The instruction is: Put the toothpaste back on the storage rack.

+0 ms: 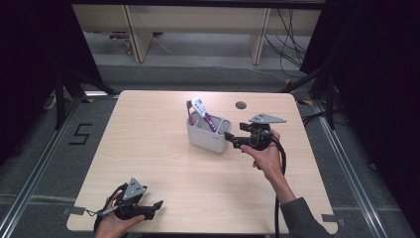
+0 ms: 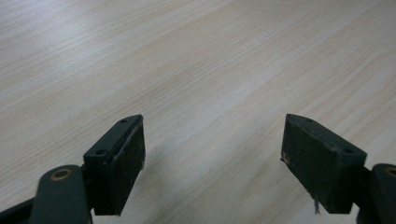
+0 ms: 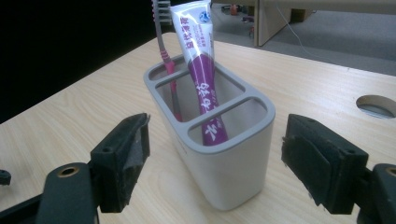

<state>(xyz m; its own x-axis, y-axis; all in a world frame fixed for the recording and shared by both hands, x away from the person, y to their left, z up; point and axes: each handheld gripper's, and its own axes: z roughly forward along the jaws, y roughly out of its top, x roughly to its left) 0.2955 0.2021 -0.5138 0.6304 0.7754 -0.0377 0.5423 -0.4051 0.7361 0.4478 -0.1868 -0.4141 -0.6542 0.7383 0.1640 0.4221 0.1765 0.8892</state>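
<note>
The holder stands upright on the desk just ahead of the right gripper, close in front of its jaws, which stand wide apart and grip nothing; the pads are clear of the holder's walls. In the holder, a toothbrush stands in the far compartment, bristles up, and a purple-and-white toothpaste tube leans in the middle one, its cap end down. The near compartment, closest to the right gripper, looks empty as far as can be seen. From the high view the right gripper sits level at the holder's side, touching nothing. The left gripper rests well apart from all this, near the desk's near edge, jaws wide and with bare desk ahead of it. Judging by this, both items are already stowed and the right gripper is free, so the loading looks done; what may remain is backing the hand away, or moving the holder if that is wanted.
</note>
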